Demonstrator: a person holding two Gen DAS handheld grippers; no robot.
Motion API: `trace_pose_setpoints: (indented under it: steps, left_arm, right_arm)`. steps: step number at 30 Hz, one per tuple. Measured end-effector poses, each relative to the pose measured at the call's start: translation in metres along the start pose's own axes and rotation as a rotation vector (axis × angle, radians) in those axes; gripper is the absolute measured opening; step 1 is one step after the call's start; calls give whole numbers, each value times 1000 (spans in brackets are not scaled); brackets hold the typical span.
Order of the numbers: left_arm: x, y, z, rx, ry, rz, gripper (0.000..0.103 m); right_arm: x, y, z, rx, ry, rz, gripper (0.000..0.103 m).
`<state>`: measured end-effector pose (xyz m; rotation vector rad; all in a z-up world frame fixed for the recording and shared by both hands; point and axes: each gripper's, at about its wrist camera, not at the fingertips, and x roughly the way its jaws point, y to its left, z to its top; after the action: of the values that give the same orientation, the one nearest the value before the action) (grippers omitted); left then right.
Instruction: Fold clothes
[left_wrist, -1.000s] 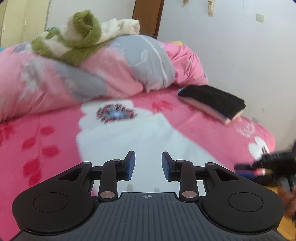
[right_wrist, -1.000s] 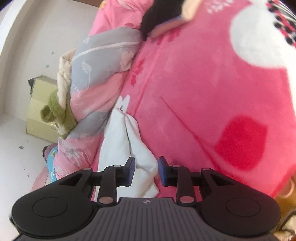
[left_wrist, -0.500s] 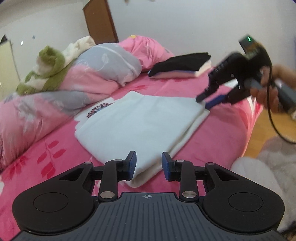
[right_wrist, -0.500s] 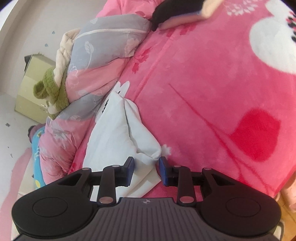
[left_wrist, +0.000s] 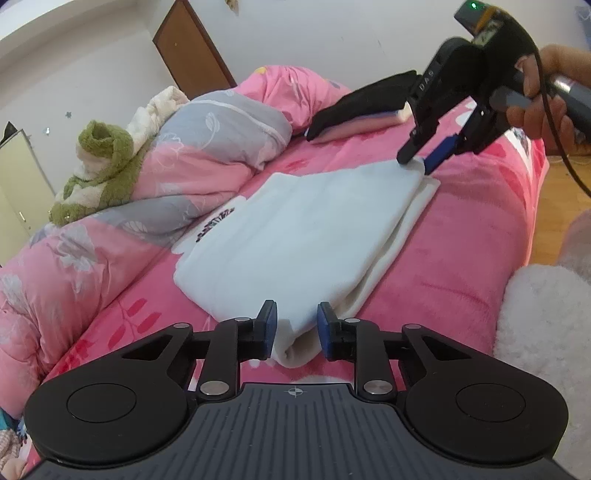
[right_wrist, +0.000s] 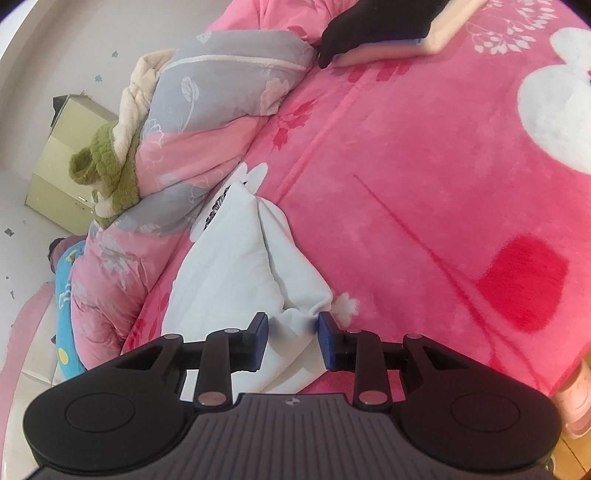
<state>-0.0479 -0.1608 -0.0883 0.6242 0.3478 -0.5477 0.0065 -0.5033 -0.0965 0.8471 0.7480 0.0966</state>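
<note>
A folded white garment (left_wrist: 306, 236) lies on the pink bed (left_wrist: 461, 258). My left gripper (left_wrist: 294, 328) is open, its jaws on either side of the garment's near corner. My right gripper (left_wrist: 419, 160) shows in the left wrist view at the garment's far corner, jaws open around the cloth edge. In the right wrist view the right gripper (right_wrist: 289, 338) is open with the white garment (right_wrist: 243, 266) bunched between its fingers.
A rolled pink and grey duvet (left_wrist: 177, 155) with a green and cream garment (left_wrist: 99, 162) on top lies at the left. A stack of folded clothes topped in black (left_wrist: 365, 99) sits at the bed's far end. A white fluffy rug (left_wrist: 546, 332) lies by the bed, at the right.
Both grippers have come in to the white garment's corners. The left moved from above the bed to the near corner; the right reached the far corner. Both jaws stay open.
</note>
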Motion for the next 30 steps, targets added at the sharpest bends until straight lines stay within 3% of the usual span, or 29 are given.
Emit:
trace_pose_setpoints:
  steps: [4, 8, 11, 15, 30]
  left_arm:
    - [1, -4, 0, 8, -3, 9, 21]
    - [0, -1, 1, -39, -19, 26, 7]
    - [-3, -1, 1, -54, -29, 39, 3]
    - [-11, 5, 4, -88, -56, 53, 2]
    - [-12, 12, -7, -97, -25, -6, 1]
  right_arm:
    - [3, 2, 0, -8, 3, -3, 32]
    - [7, 5, -1, -19, 6, -7, 31]
    - [6, 8, -1, -32, -5, -4, 21]
    - [1, 12, -2, -43, -24, 13, 13]
    - [-4, 10, -16, -48, -7, 8, 11]
